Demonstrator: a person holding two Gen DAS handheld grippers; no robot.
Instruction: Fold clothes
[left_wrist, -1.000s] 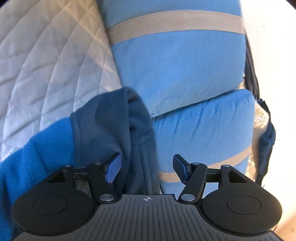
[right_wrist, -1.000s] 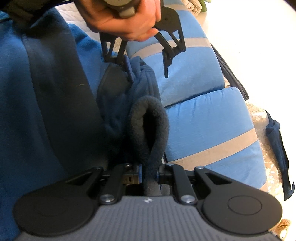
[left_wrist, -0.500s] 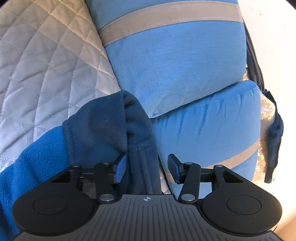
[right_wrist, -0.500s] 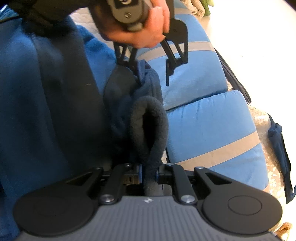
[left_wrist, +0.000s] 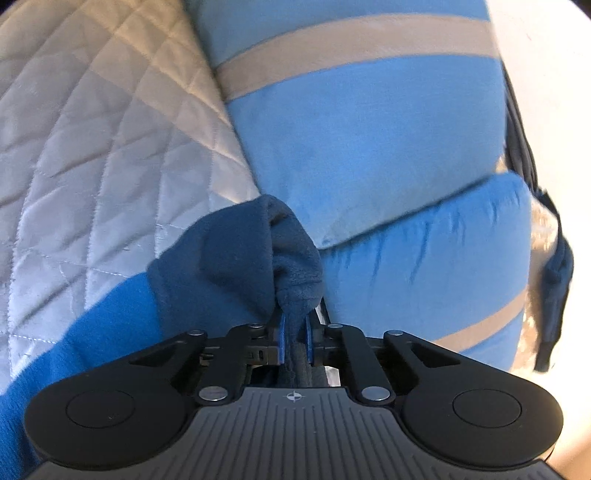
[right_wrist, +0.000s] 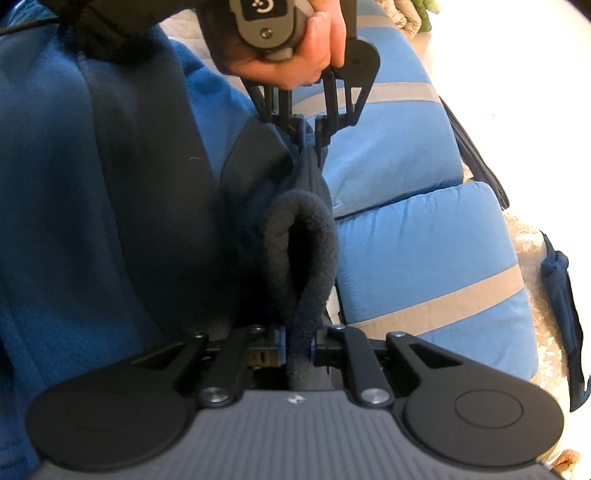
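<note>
A blue fleece garment (right_wrist: 74, 192) with dark navy trim lies over the quilted surface. In the left wrist view my left gripper (left_wrist: 294, 341) is shut on a dark navy fold of the fleece (left_wrist: 258, 258). It also shows in the right wrist view (right_wrist: 308, 136), held by a hand, pinching the same edge farther away. My right gripper (right_wrist: 297, 347) is shut on a rolled dark edge of the fleece (right_wrist: 306, 236), close to the camera.
Two light blue cushions with grey stripes (left_wrist: 369, 129) (right_wrist: 424, 258) lie to the right of the garment. A grey quilted cover (left_wrist: 92, 147) lies to the left. A dark cloth (right_wrist: 561, 314) hangs at the far right edge.
My left gripper has closed from open onto the navy fold of the fleece. My right gripper has stayed shut on the rolled edge.
</note>
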